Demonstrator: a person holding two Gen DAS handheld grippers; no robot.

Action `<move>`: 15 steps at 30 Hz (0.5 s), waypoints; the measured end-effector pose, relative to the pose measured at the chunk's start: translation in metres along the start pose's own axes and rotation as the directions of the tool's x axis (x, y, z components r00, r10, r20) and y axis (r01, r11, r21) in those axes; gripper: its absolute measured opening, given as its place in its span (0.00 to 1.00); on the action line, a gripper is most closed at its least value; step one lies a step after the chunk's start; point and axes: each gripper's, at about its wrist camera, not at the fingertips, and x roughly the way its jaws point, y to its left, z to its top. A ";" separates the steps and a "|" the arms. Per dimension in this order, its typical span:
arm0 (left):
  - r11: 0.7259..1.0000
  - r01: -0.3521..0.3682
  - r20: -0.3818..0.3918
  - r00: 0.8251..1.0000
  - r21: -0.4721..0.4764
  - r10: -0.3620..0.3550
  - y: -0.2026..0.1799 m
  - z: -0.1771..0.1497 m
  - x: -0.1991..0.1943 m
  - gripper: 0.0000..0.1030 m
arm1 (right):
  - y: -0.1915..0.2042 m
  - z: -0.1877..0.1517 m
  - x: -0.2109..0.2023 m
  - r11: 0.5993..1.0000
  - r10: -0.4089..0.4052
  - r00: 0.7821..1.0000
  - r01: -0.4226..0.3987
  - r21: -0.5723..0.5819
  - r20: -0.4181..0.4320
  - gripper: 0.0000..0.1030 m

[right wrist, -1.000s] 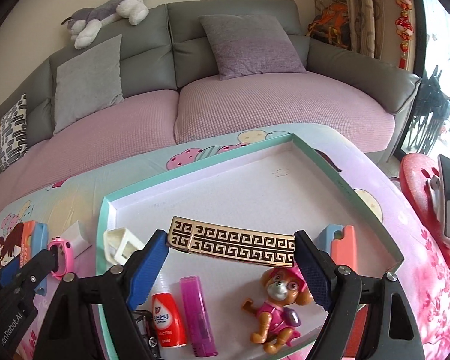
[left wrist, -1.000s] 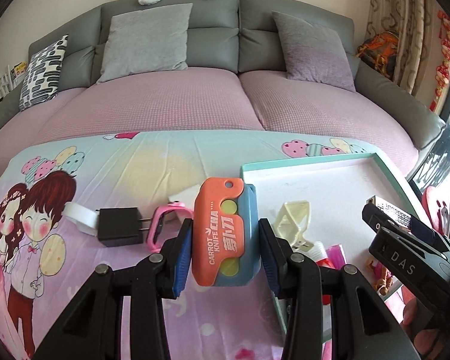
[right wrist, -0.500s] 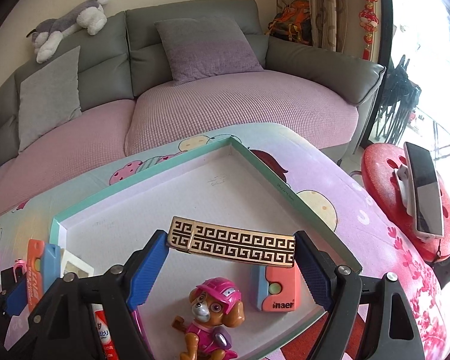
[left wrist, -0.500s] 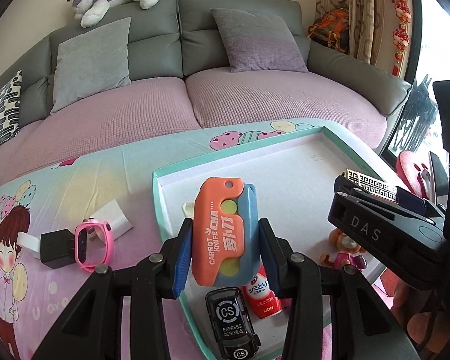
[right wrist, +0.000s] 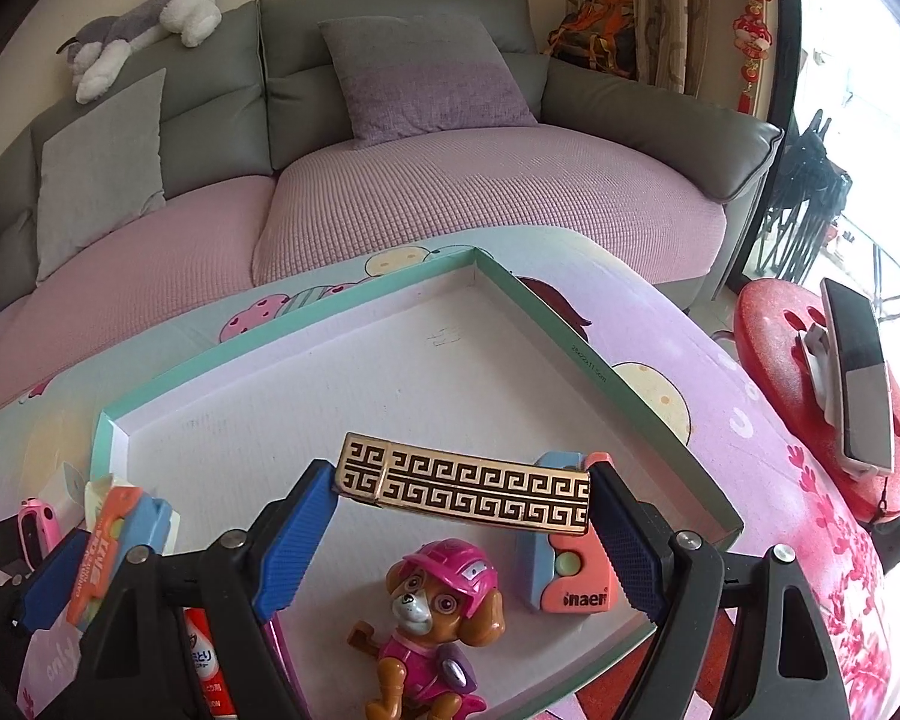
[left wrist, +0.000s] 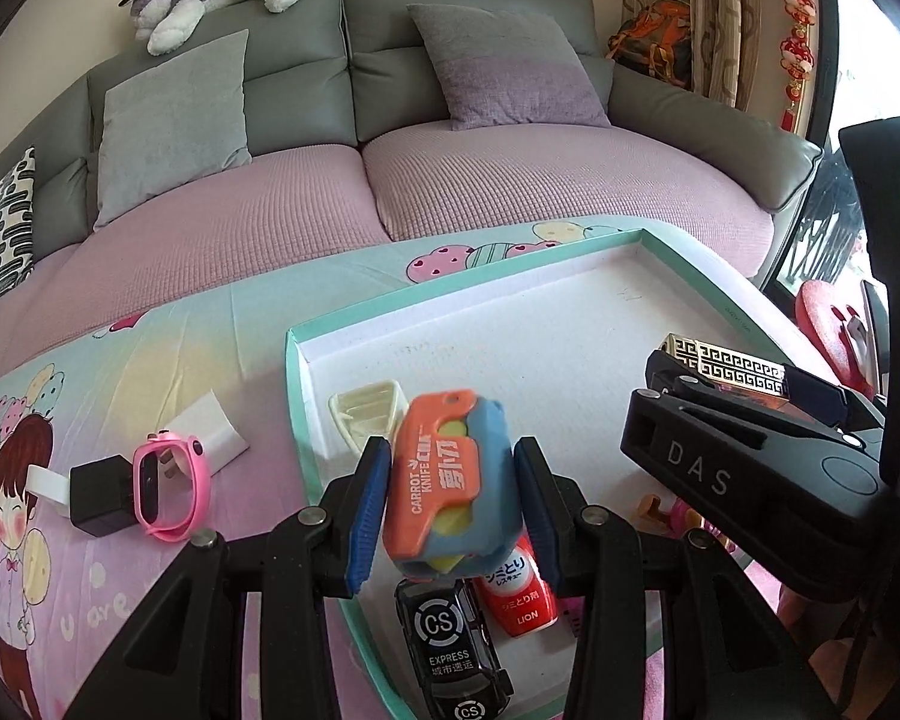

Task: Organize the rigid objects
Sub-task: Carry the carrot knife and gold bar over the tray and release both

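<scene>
The left claw (left wrist: 450, 504) is clamping an orange-and-blue toy knife (left wrist: 450, 492) between its blue pads, holding it tilted above the near left corner of the tray (left wrist: 297, 396). Beneath it, inside the tray, a black toy car (left wrist: 450, 648) and a red bottle (left wrist: 519, 597) are lying close together against the near rim, and a cream clip (left wrist: 369, 414) is sitting just inside the left wall. The right claw (right wrist: 465, 522) is gripping a gold patterned bar (right wrist: 468, 483) by its two ends, holding it level over the tray's near right part. Below the bar, a pink puppy figure (right wrist: 435, 618) and a second small orange-and-blue knife (right wrist: 570, 570) are lying near the front rim. The far half of the tray floor is lying bare up to its far corner. Outside the tray's left wall, on the desk's cartoon cloth (left wrist: 150, 348), a pink watch (left wrist: 171, 489), a black plug (left wrist: 99, 501) and a white piece are resting together.
</scene>
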 end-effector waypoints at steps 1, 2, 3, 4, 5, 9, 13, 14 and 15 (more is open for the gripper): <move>1.000 -0.005 0.002 1.000 0.002 0.005 0.000 0.000 0.000 0.43 | 0.000 -0.001 0.001 1.000 0.000 1.000 0.000 -0.001 -0.006 0.83; 1.000 -0.007 0.001 1.000 0.003 0.007 0.000 0.000 0.000 0.43 | 0.000 -0.001 0.002 1.000 0.001 1.000 -0.001 -0.002 -0.010 0.83; 1.000 -0.005 0.002 1.000 0.003 0.005 0.000 0.000 0.000 0.43 | 0.000 -0.001 0.002 1.000 0.001 1.000 -0.001 -0.003 -0.013 0.83; 1.000 -0.005 0.005 1.000 0.003 0.005 0.000 0.001 -0.001 0.43 | 0.000 -0.001 0.002 1.000 0.002 1.000 -0.002 -0.001 -0.012 0.84; 1.000 -0.006 0.006 1.000 0.003 0.006 0.000 0.001 -0.002 0.43 | -0.001 -0.001 0.001 1.000 0.003 1.000 -0.003 0.001 -0.010 0.84; 1.000 -0.013 0.012 1.000 0.000 0.013 0.002 0.002 -0.006 0.46 | -0.002 0.001 -0.001 1.000 0.008 1.000 -0.008 0.007 -0.013 0.84; 1.000 -0.019 0.022 1.000 -0.004 0.019 0.006 0.004 -0.012 0.51 | -0.003 0.004 -0.005 1.000 0.020 1.000 -0.020 0.011 -0.005 0.84; 1.000 -0.021 0.027 0.999 -0.007 0.021 0.007 0.005 -0.014 0.53 | -0.003 0.005 -0.007 1.000 0.025 1.000 -0.025 0.013 0.003 0.85; 1.000 -0.023 0.032 0.999 -0.010 0.023 0.009 0.005 -0.016 0.55 | -0.003 0.006 -0.009 1.000 0.027 1.000 -0.028 0.014 0.009 0.86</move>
